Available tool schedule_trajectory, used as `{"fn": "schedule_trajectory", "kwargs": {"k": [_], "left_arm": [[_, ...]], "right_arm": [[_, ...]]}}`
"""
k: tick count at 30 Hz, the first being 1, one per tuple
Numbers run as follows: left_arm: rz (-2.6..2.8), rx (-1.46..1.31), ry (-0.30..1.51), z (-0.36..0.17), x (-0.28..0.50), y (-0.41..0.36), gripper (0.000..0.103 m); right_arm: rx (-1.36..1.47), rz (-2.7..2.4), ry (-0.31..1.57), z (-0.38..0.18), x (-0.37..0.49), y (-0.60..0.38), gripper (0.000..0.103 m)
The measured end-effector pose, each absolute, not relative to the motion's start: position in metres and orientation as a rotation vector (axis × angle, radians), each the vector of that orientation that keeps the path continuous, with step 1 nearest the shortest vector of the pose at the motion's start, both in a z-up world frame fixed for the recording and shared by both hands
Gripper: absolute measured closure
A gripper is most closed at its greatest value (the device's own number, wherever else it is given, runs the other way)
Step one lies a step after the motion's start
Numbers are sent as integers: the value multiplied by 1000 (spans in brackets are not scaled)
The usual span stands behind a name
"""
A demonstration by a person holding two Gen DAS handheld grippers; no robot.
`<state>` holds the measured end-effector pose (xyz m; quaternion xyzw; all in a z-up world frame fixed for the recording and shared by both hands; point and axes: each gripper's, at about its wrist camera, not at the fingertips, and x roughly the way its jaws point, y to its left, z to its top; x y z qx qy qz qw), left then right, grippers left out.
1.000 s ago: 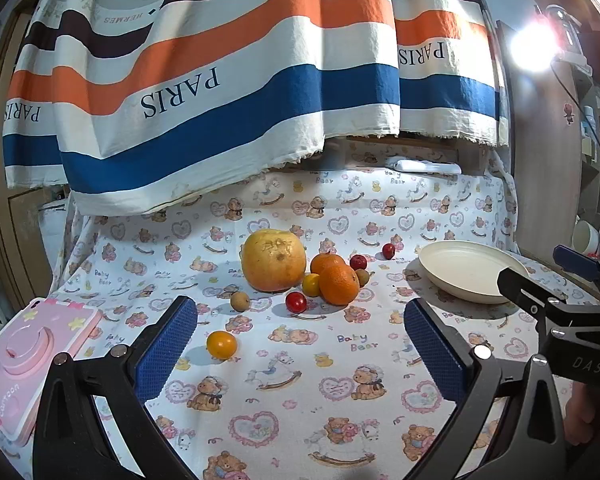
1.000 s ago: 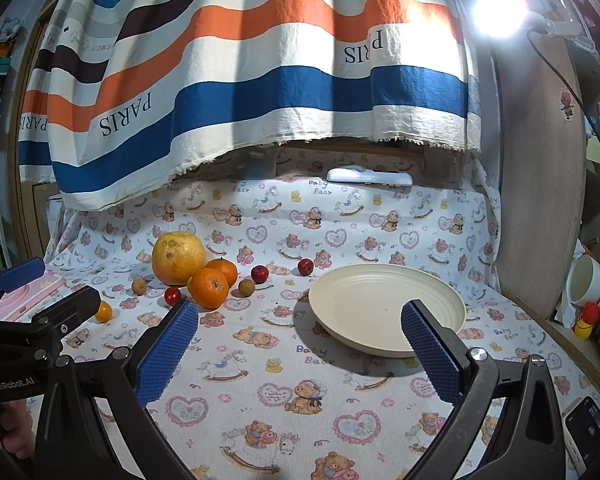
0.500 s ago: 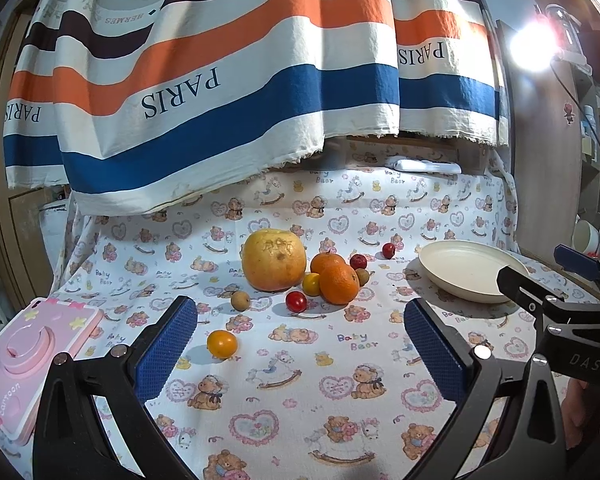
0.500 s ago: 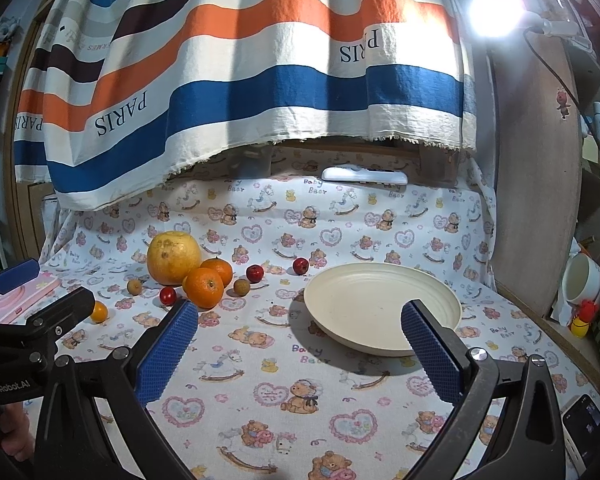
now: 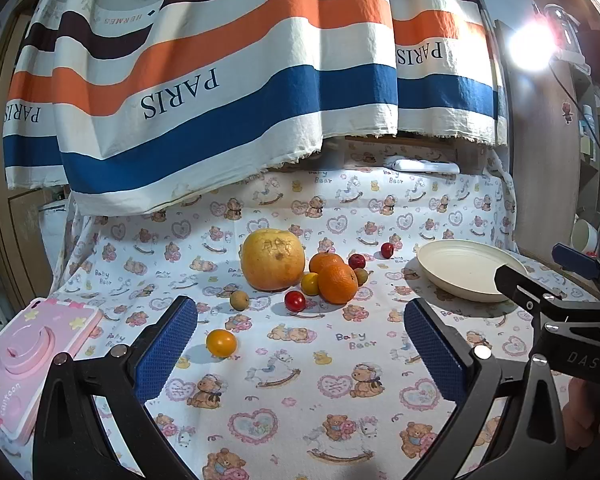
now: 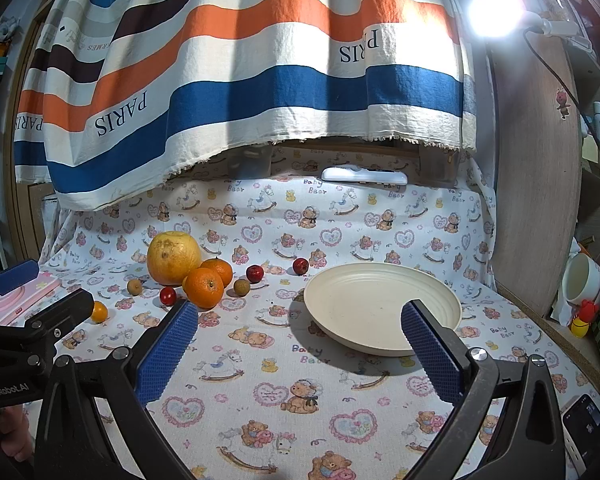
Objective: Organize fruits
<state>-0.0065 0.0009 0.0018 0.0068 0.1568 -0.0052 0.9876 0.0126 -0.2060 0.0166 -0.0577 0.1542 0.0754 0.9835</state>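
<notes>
A big yellow pomelo (image 5: 273, 259) (image 6: 173, 257) sits mid-table with two oranges (image 5: 337, 283) (image 6: 204, 287) at its right. Small fruits lie around them: a red cherry tomato (image 5: 295, 301) (image 6: 168, 295), a small orange tomato (image 5: 221, 343) (image 6: 99, 312), a brown longan (image 5: 239, 300) (image 6: 134, 287) and dark red fruits (image 5: 387, 249) (image 6: 300, 266). The cream plate (image 5: 460, 268) (image 6: 380, 304) stands empty at the right. My left gripper (image 5: 300, 348) is open above the cloth, short of the fruits. My right gripper (image 6: 300, 350) is open too, near the plate's front rim.
A pink toy camera box (image 5: 28, 356) lies at the table's left edge. A striped cloth (image 5: 236, 80) hangs over the back. A white remote (image 6: 364, 176) lies at the rear, a cup (image 6: 580, 282) and a phone (image 6: 586, 420) at the right.
The right wrist view has shifted slightly, so the fruits and plate sit a little further left and lower. The left gripper has hardly moved. Both stay open.
</notes>
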Motion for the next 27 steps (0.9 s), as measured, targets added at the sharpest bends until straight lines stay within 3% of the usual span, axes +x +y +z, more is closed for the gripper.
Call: {"fn": "schedule_trajectory", "kwargs": {"k": [27], "left_arm": [[-16, 7, 306, 2, -6, 0, 0]], "right_arm": [[-117, 155, 319, 16, 15, -205, 1]]}}
